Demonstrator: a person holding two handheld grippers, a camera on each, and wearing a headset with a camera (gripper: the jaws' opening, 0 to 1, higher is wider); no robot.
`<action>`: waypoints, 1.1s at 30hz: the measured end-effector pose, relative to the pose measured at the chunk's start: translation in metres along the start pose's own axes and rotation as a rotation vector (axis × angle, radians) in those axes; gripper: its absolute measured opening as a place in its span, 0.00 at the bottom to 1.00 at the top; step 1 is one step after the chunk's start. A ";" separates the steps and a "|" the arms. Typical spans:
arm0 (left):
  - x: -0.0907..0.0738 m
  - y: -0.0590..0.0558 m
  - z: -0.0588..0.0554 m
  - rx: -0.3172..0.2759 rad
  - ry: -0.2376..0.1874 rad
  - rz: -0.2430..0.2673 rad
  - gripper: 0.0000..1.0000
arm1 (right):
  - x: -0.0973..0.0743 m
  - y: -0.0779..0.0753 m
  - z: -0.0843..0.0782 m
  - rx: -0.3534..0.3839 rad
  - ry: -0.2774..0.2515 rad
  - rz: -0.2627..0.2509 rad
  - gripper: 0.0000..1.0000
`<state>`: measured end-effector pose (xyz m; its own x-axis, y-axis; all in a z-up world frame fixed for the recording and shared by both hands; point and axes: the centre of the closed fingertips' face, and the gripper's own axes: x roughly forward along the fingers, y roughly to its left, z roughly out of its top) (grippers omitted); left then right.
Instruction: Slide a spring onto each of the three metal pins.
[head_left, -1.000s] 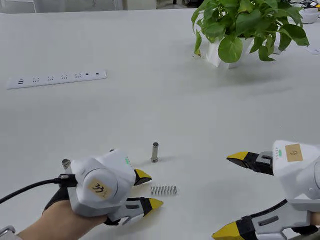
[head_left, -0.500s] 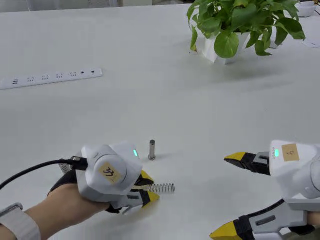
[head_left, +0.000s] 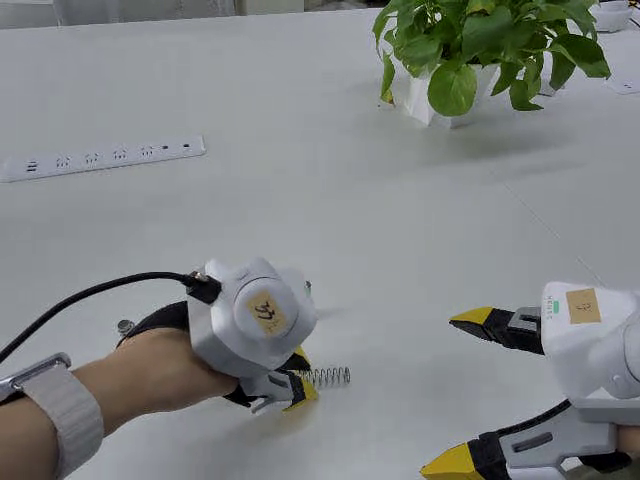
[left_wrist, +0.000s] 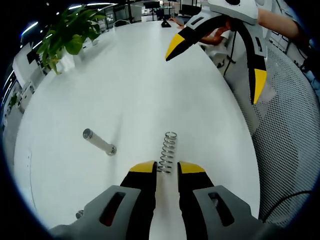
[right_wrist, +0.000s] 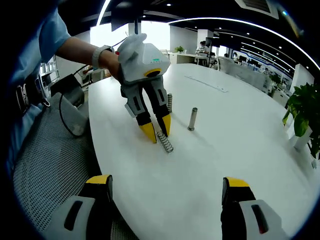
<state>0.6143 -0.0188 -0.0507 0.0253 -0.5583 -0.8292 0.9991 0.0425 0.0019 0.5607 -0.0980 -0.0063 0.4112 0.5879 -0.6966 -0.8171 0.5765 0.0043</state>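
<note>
A small steel spring (head_left: 326, 376) (left_wrist: 167, 150) (right_wrist: 164, 141) lies flat on the white table. My left gripper (head_left: 294, 384) (left_wrist: 168, 168) (right_wrist: 156, 129) is low over the table, its yellow tips drawn in around the spring's near end. One upright metal pin (left_wrist: 98, 142) (right_wrist: 191, 119) stands just beyond, mostly hidden behind the left gripper's body in the head view. A second pin (head_left: 124, 326) (right_wrist: 169, 102) stands further left and seems to wear a coil. My right gripper (head_left: 459, 392) (right_wrist: 167, 181) (left_wrist: 216, 65) is wide open to the right, holding nothing.
A potted green plant (head_left: 440, 100) stands at the back right. A white power strip (head_left: 100, 155) lies at the back left. A black cable (head_left: 90, 300) trails from the left gripper. The table edge (left_wrist: 245, 150) runs close on the near side.
My left gripper has moved forward to the spring and its jaws have narrowed from open to closed around the spring's end. The right gripper has stayed put.
</note>
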 end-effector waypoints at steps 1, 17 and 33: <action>0.000 0.001 0.000 0.002 0.010 0.001 0.13 | 0.000 0.000 0.000 0.000 -0.001 0.000 0.90; -0.002 0.003 -0.003 -0.032 0.016 0.026 0.07 | 0.001 0.004 0.002 0.002 -0.009 0.011 0.89; -0.007 -0.007 -0.007 -0.129 -0.154 0.082 0.06 | 0.005 0.008 0.014 0.027 -0.043 0.029 0.86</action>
<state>0.6073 -0.0093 -0.0483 0.1212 -0.6682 -0.7340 0.9811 0.1932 -0.0139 0.5622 -0.0825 0.0001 0.4048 0.6281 -0.6645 -0.8180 0.5736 0.0439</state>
